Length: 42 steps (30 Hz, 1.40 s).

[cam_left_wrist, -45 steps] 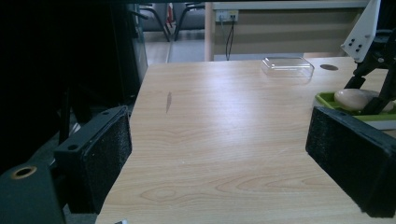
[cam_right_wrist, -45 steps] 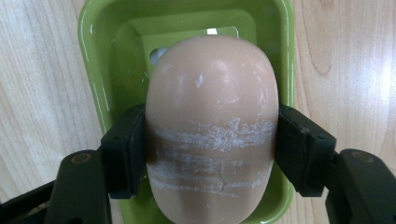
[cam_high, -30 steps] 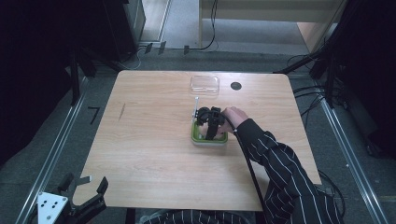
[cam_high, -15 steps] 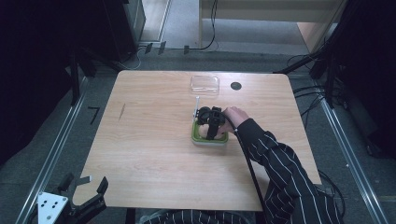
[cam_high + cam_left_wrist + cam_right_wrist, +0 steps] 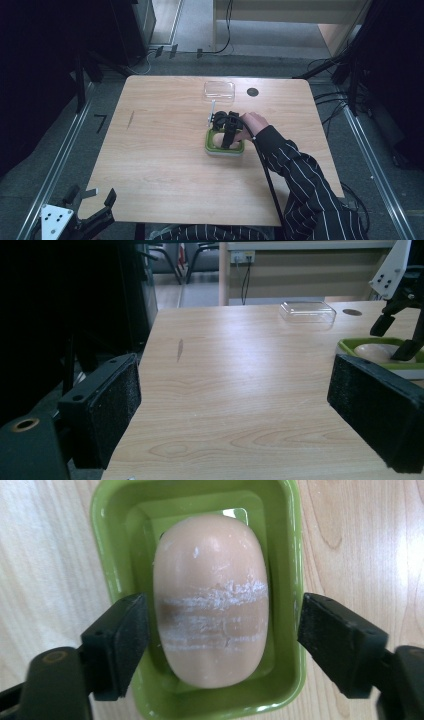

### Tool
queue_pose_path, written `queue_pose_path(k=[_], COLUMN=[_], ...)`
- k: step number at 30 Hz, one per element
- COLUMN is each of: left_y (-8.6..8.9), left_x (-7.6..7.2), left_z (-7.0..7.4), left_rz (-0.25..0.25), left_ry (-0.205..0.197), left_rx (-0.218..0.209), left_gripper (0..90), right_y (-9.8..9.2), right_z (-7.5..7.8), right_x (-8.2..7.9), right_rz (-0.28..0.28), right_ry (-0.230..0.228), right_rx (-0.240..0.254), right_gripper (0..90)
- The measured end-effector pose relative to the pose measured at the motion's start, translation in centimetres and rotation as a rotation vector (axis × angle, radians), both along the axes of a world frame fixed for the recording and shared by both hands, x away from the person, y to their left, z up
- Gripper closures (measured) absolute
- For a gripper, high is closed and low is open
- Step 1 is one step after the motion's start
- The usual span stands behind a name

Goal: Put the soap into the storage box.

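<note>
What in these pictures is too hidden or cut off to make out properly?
- Soap in the green dish: in the high view the right gripper covers it.
- Left gripper: cut off by the high view's bottom edge.
- Dark round spot on the table: too small to identify.

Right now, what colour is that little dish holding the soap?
Bright lime green. The dish shows best in the right gripper view, with the peach soap lying inside.

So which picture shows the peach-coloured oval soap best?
The right gripper view: the peach-coloured oval soap is close and whole. The left gripper view catches a far sliver; in the high view the right tongs cover it.
</note>
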<state>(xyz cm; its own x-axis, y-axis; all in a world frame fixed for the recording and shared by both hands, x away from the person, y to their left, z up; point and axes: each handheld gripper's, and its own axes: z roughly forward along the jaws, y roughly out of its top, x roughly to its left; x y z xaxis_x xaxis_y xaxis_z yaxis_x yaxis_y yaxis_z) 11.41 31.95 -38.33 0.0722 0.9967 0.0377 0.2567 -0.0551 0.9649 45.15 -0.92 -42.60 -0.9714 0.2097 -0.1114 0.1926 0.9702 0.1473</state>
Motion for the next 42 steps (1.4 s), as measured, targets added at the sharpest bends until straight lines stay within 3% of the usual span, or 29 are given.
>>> queue_pose_path(k=[17,27,37,42], left_y=[-0.1,0.0,-0.1,-0.2], left_x=[0.2,0.4,0.6,0.7], left_z=[0.0,0.0,0.0,0.0], left_rz=[-0.014,-0.023,-0.031,-0.034], left_ry=[-0.002,-0.003,-0.001,-0.004], left_rx=[0.003,-0.004,0.001,-0.003], left_gripper=[7.2,7.2,7.2,7.2], right_y=[-1.9,-3.8,-7.1,-8.1], right_z=[1.9,2.5,2.4,2.0], right_x=[-1.6,-2.4,-3.6,-4.2], right_rz=[-0.123,-0.185,-0.318,-0.357], right_ry=[-0.002,-0.007,-0.011,-0.007], right_rx=[0.017,0.015,-0.004,0.000], right_gripper=[4.2,3.3,3.6,3.7])
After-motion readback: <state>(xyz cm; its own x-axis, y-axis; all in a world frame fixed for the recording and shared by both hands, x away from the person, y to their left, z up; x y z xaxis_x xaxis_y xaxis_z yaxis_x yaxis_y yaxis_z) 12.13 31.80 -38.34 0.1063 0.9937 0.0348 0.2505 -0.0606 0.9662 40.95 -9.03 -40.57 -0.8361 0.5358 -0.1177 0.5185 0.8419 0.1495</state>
